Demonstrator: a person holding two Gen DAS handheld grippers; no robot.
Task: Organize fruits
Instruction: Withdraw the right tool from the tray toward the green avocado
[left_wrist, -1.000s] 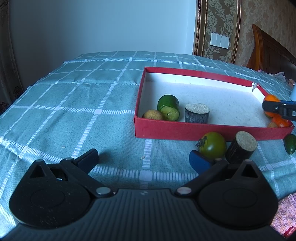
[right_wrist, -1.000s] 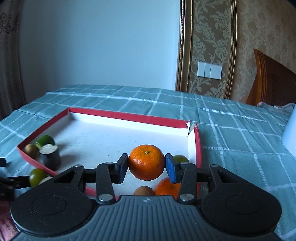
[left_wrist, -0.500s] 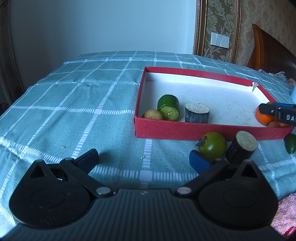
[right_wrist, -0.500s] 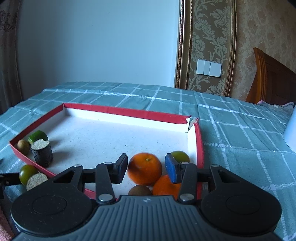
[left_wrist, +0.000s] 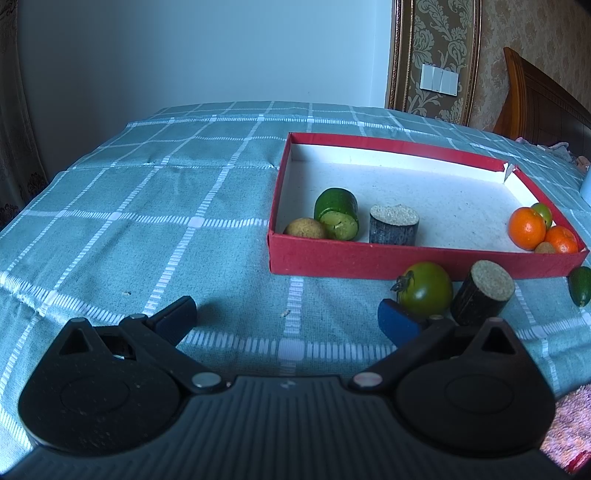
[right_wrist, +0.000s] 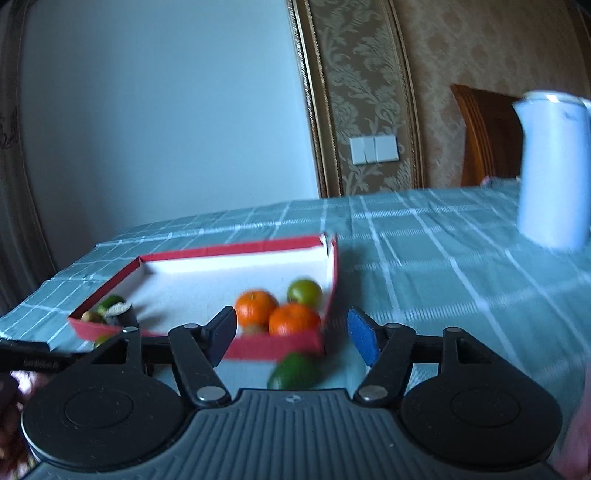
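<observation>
A red box lies on the checked cloth. In its near right corner sit two oranges, a green fruit and a small brown fruit. At its near left are a brown fruit, a green cut piece and a dark cork-topped cylinder. My right gripper has nothing between its jaws, which are opening; a green fruit lies on the cloth below it. My left gripper stands open over the cloth, near a green tomato and a second cylinder.
A white kettle stands on the cloth to the right. A small green fruit lies by the box's right corner. Pink cloth shows at the lower right. Wall, light switches and a wooden headboard are behind.
My right gripper lowered the orange into the box's corner, let it go and drew back to the right, its jaws wider. It has left the left wrist view. The left gripper stayed still.
</observation>
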